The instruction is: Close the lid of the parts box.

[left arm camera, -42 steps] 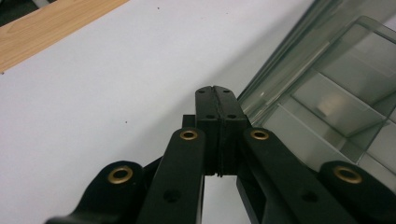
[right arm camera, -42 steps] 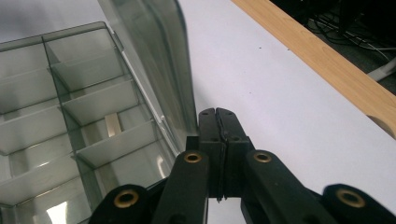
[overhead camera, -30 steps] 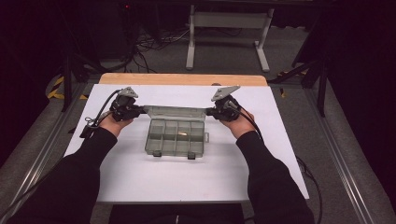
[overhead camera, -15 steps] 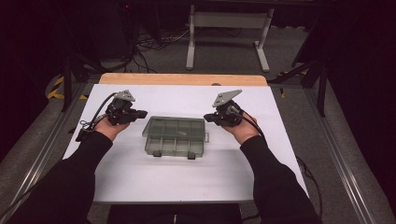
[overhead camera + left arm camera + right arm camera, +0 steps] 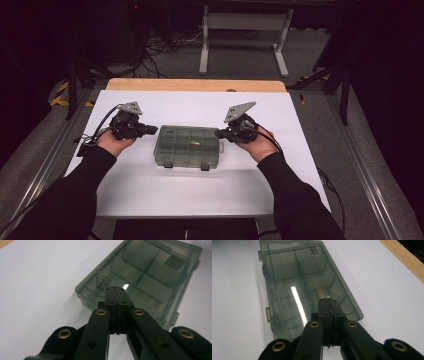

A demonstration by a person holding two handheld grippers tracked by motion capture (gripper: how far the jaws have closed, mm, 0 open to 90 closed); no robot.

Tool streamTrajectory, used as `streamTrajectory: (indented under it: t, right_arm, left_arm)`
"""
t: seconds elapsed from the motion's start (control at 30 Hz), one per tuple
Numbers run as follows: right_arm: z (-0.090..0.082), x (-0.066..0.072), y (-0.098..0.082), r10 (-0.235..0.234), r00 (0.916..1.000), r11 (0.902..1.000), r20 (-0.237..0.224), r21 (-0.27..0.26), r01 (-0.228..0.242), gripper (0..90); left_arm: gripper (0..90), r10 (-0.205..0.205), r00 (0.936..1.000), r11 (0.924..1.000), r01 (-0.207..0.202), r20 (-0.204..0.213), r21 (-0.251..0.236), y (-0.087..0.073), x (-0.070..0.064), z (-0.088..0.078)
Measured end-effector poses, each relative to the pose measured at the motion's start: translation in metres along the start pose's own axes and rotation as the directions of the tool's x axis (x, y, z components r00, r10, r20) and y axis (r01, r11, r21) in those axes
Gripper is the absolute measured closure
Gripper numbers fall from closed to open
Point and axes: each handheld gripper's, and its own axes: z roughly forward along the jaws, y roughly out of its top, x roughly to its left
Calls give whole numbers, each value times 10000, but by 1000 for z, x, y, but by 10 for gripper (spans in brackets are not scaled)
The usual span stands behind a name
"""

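A smoky clear plastic compartment box (image 5: 188, 145) lies closed in the middle of the white table top, latches toward the person. My left gripper (image 5: 155, 130) hovers just off the box's left end, jaws pressed together with nothing between them; in the left gripper view its tips (image 5: 117, 290) point at the box (image 5: 147, 272). My right gripper (image 5: 218, 134) hangs at the box's right end, also shut and empty; in the right gripper view its tips (image 5: 329, 301) sit over the near end of the box (image 5: 297, 277). A small pale item shows inside one compartment.
The white sheet (image 5: 150, 195) covers the table, with a wooden strip (image 5: 195, 84) along the far edge. Metal rails run down both sides. A stand's legs (image 5: 242, 45) and cables lie on the dark floor beyond.
Both hands have drawn outward from the box's far corners and slid slightly toward the person. The box has stayed in place.
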Motion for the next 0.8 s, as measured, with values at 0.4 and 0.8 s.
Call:
streamTrajectory:
  t: [0.4,0.8]
  right_arm:
    - [2,17,-3,-92,9994,9997,-347,237,100,900]
    - [11,28,-3,-193,9975,9976,-686,656,238,900]
  left_arm:
    - [900,347,9983,9988,-362,463,315,-4,-13,-2]
    - [900,666,9954,9948,-716,696,728,-6,-22,2]
